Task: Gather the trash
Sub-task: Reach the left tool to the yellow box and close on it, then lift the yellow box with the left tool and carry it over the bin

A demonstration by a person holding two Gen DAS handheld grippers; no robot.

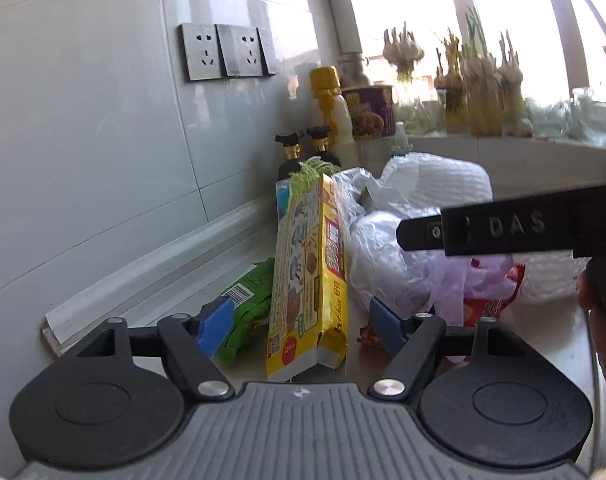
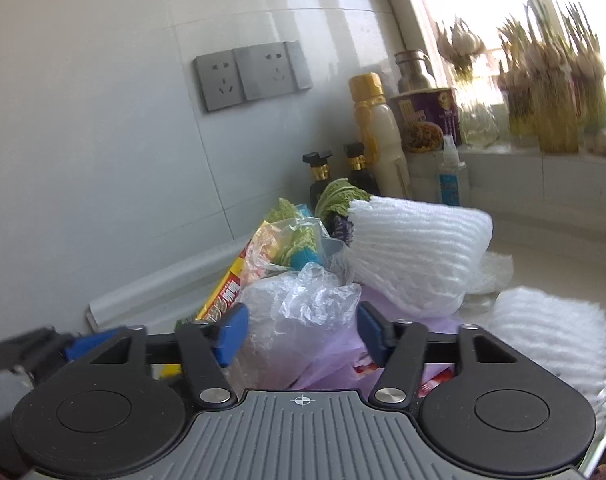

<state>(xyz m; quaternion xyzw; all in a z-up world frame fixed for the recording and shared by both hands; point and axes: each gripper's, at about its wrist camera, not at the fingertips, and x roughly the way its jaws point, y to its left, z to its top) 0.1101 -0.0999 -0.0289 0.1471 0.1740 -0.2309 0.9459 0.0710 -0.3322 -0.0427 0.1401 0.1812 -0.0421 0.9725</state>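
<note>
A heap of trash lies on the counter by the tiled wall. In the left wrist view a long yellow box (image 1: 307,280) stands on edge between the pads of my left gripper (image 1: 301,328). The left pad touches a green packet (image 1: 251,304) beside the box, and the right pad stands clear of the box, so the jaws are open. In the right wrist view my right gripper (image 2: 303,336) has both blue pads against a crumpled clear plastic bag (image 2: 303,300) lying on a purple bag (image 2: 335,360). A white foam net (image 2: 415,252) rests on the heap behind it.
A second foam net (image 2: 551,328) lies at the right. Dark bottles (image 2: 317,176), a yellow-capped bottle (image 2: 377,136) and a purple noodle cup (image 2: 427,120) stand in the corner. Sprouting garlic (image 1: 483,80) lines the sill. A right gripper finger (image 1: 503,224) crosses the left view.
</note>
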